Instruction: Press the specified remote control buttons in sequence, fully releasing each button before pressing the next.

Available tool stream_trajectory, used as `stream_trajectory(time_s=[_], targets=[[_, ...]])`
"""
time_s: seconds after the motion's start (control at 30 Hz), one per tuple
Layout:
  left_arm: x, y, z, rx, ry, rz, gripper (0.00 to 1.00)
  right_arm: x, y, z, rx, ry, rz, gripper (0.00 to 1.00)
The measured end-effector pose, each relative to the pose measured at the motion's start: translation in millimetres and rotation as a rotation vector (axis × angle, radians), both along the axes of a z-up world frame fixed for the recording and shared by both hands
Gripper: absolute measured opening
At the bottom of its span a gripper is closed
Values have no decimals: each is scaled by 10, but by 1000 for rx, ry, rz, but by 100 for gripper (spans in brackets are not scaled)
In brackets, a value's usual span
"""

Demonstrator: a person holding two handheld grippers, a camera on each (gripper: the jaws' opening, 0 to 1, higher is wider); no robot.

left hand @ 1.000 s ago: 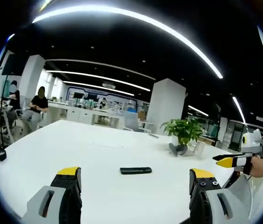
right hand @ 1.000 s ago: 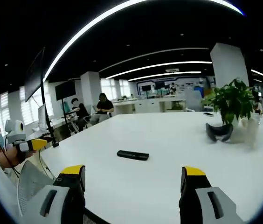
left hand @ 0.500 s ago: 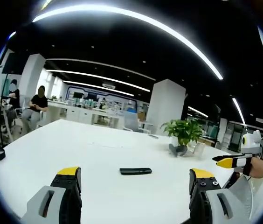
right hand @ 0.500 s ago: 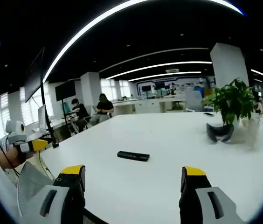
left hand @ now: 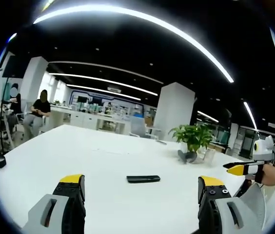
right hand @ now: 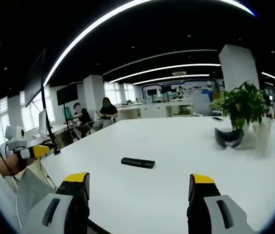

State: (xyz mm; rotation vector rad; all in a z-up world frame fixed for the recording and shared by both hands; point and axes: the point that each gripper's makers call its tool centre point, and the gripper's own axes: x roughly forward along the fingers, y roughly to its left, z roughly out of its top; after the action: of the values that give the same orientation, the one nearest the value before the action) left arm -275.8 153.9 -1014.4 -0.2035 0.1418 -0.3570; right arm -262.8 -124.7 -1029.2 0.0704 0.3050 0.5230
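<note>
Jaws on my left gripper (left hand: 140, 187) stand wide apart at the bottom of the left gripper view, holding nothing; my right gripper (right hand: 137, 185) is equally spread and empty. Beyond them the remote control (left hand: 143, 179) lies flat at centre frame on the white table (left hand: 54, 151), well apart from both tools. I judge the risks to be a wide tip pressing two buttons, or shoving the unbraced remote toward the potted plant (right hand: 240, 109) at right.

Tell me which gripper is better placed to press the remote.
Hard to call; slightly the left. The remote control lies centred ahead of the open left gripper, but left of centre before the open right gripper.
</note>
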Motion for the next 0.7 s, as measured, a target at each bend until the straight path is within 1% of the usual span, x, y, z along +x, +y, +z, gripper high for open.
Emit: stream_trajectory(time_s=[0.5,0.63,0.7], targets=[[94,-28,-21,2,8,0,99,112,-20,-18,-8,3,0,82],[146,-31,-37,13,15,-11,99,151,-26,-20,-6,1,-2,81],[164,-44,-47,32,21,-27,99,177,-32,-18,-7,-1,-4,81]])
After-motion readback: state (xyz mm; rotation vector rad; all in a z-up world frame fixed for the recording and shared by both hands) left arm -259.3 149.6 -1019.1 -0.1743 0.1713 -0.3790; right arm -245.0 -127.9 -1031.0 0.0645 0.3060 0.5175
